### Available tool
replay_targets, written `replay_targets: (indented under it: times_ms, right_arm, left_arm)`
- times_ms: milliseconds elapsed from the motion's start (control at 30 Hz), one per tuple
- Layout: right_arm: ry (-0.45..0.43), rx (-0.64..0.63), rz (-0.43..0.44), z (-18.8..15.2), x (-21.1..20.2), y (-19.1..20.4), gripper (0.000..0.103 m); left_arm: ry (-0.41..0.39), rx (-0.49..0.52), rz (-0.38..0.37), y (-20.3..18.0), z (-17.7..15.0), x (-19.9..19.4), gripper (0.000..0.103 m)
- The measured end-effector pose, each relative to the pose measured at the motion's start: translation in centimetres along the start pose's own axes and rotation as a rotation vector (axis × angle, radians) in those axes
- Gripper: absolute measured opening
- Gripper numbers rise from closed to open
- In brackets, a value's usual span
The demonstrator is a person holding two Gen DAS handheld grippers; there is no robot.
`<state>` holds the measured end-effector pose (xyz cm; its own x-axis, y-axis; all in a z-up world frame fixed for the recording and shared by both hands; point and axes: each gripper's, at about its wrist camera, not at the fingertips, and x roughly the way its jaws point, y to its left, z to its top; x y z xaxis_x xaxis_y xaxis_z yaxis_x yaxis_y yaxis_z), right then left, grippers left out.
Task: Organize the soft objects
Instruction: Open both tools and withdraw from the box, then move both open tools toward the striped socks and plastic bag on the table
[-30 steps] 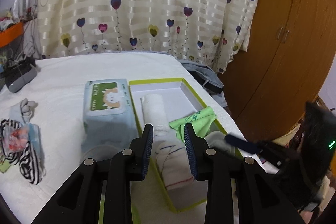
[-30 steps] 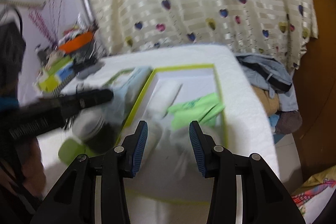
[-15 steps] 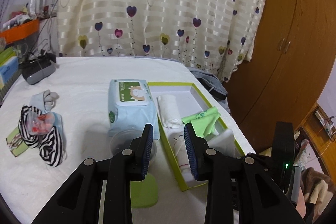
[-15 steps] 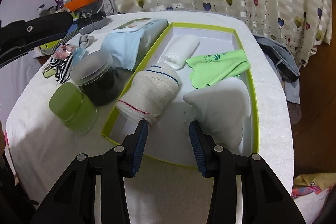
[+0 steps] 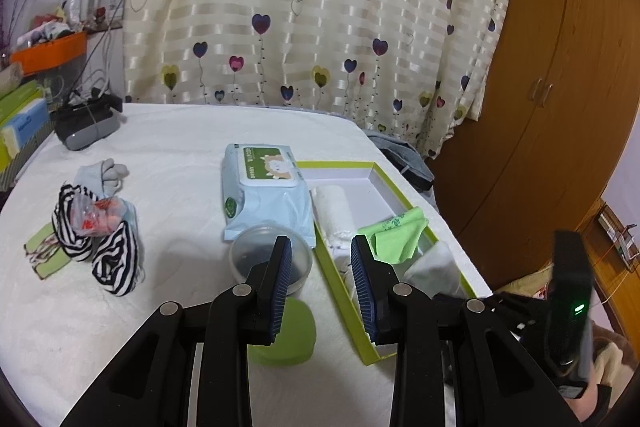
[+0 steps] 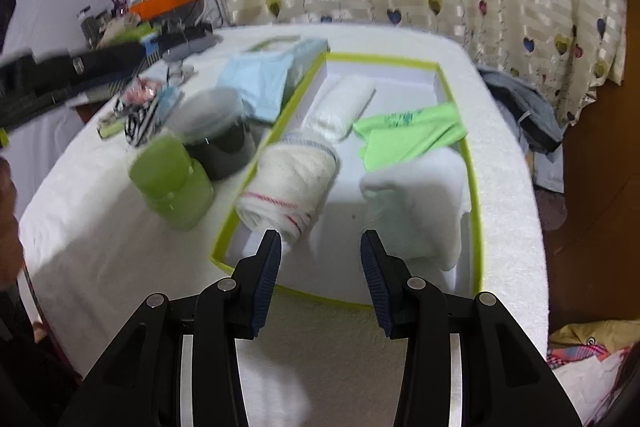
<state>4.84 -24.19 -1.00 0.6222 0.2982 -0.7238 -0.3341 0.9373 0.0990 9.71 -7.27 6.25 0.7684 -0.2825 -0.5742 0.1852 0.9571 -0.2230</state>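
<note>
A lime-rimmed white box (image 5: 401,184) (image 6: 477,227) lies on the white table. It holds a cream towel roll with red and blue stripes (image 6: 292,183), a white roll (image 5: 332,211) (image 6: 344,103), a green cloth (image 5: 396,233) (image 6: 412,135) and a folded white cloth (image 5: 436,267) (image 6: 420,203). Striped socks (image 5: 96,243) (image 6: 140,115) and a grey sock (image 5: 106,169) lie at the left. My left gripper (image 5: 320,259) hangs open and empty above the box's left rim. My right gripper (image 6: 320,247) hovers open and empty over the box's near end.
Left of the box are a pack of wipes (image 5: 266,195) (image 6: 268,79), a clear-lidded dark jar (image 5: 270,261) (image 6: 216,131) and a green container (image 5: 286,335) (image 6: 172,179). A grey device (image 5: 86,125) sits at the back left. Curtain and wooden wardrobe stand behind.
My left gripper has drawn back from over the box and shifted left, so the jar, green container and socks now show. The right wrist view has shifted sideways over the box's near end.
</note>
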Motion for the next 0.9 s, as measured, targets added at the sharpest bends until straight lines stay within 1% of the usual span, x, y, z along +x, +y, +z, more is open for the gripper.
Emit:
replay_targets:
  times_ms: [100,200,267,300,333,667,900]
  right_arm:
    - [-0.064,0.024,-0.014,0.7,-1.6,0.3,0.043]
    - [-0.097,0.038,-0.012,1.2,-2.4,0.6,0.043]
    - [-0.114,0.04,-0.022,1.4,-2.8,1.0,0.046]
    - [-0.119,0.04,-0.025,1.5,-2.9,1.2,0.051]
    - [-0.125,0.038,-0.025,1.6,-3.1,1.5,0.054]
    - [-0.155,-0.005,0.001,2.0,-4.0,4.5,0.054]
    - [-0.173,-0.028,0.021,2.1,-4.2,5.9,0.054]
  left_arm:
    - [-0.003,0.002,0.008,0.3,-0.3,-0.5,0.029]
    - [-0.009,0.004,0.022,0.7,-0.7,-1.1,0.029]
    - [-0.009,0.003,0.038,1.1,-1.0,-1.4,0.03]
    - [-0.008,0.001,0.043,1.3,-1.2,-1.6,0.03]
    - [-0.007,-0.002,0.045,1.4,-1.3,-1.7,0.03]
    - [-0.003,-0.028,0.087,4.0,-2.8,-3.6,0.03]
    - [-0.001,-0.048,0.111,5.3,-3.1,-4.1,0.03]
